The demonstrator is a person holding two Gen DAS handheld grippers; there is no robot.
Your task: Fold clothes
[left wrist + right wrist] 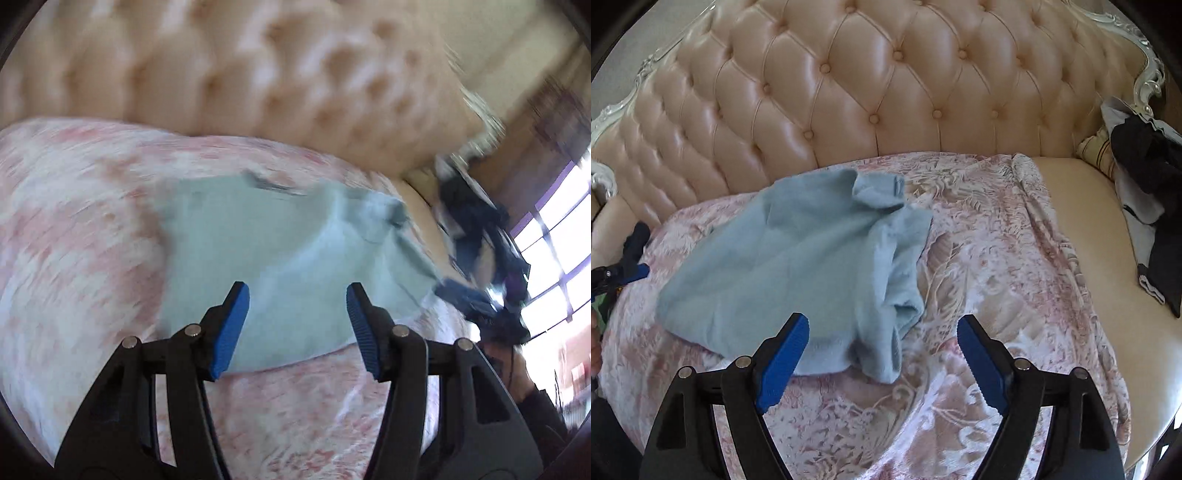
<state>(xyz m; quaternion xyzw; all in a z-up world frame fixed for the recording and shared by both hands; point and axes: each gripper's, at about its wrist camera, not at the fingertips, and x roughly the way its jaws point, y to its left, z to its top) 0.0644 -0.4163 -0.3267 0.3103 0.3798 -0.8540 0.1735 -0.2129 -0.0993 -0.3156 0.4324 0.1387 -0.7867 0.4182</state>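
Observation:
A light blue garment (pixel 798 258) lies crumpled on a pink patterned blanket (pixel 979 258), with a sleeve folded over on its right side and another bunched at its near edge. My right gripper (pixel 882 319) hovers open above the garment's near right edge, nothing between its blue pads. In the blurred left wrist view my left gripper (pixel 297 288) also stands open over the garment (pixel 266 229), its pads apart and empty. The left gripper (pixel 631 258) shows again at the far left of the right wrist view, beside the garment's left edge.
A tufted beige headboard (pixel 849 92) runs along the back. A pile of dark and white clothes (pixel 1145 166) lies on the bare cream cushion (pixel 1082 229) to the right of the blanket. A bright window (pixel 554 229) is at the right of the left wrist view.

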